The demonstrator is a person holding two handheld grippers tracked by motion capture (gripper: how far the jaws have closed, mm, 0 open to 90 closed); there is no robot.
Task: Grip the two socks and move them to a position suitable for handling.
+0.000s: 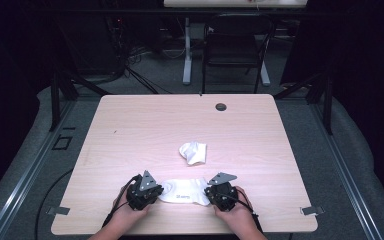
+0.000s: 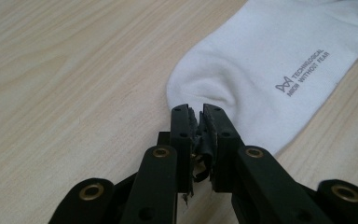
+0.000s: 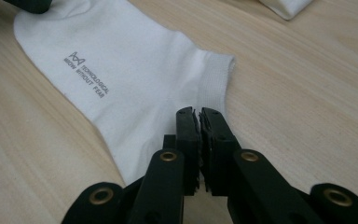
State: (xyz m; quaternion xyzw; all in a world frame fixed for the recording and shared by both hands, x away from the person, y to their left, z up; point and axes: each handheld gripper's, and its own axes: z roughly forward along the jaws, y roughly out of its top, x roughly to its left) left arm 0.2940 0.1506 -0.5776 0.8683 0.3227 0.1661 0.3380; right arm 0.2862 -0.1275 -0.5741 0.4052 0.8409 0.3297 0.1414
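A white sock [image 1: 185,191] lies flat near the front edge of the desk [image 1: 130,130], about midway along that edge, stretched sideways between the person's 2 hands. The left tongs [image 1: 161,190] sit at the sock's left end; in the left gripper view their jaws stand nearly together at the rounded edge of the sock [image 2: 261,70], with the fabric's rim right at the tips, though whether cloth is actually pinched between them cannot be told. The right tongs [image 1: 207,194] sit at the sock's right end; in the right gripper view their jaws are nearly together over the sock [image 3: 135,79] just below its ribbed cuff, and whether they pinch fabric cannot be told from here either. Small grey lettering is printed on the sock's side. The far end of the sock in the right gripper view is covered by the tip of the left tongs [image 3: 30,4]. A second white sock [image 1: 193,152], crumpled into a small heap, rests near the middle of the desk, behind the flat one and apart from it. A round dark grommet [image 1: 221,106] sits near the back edge of the desk.
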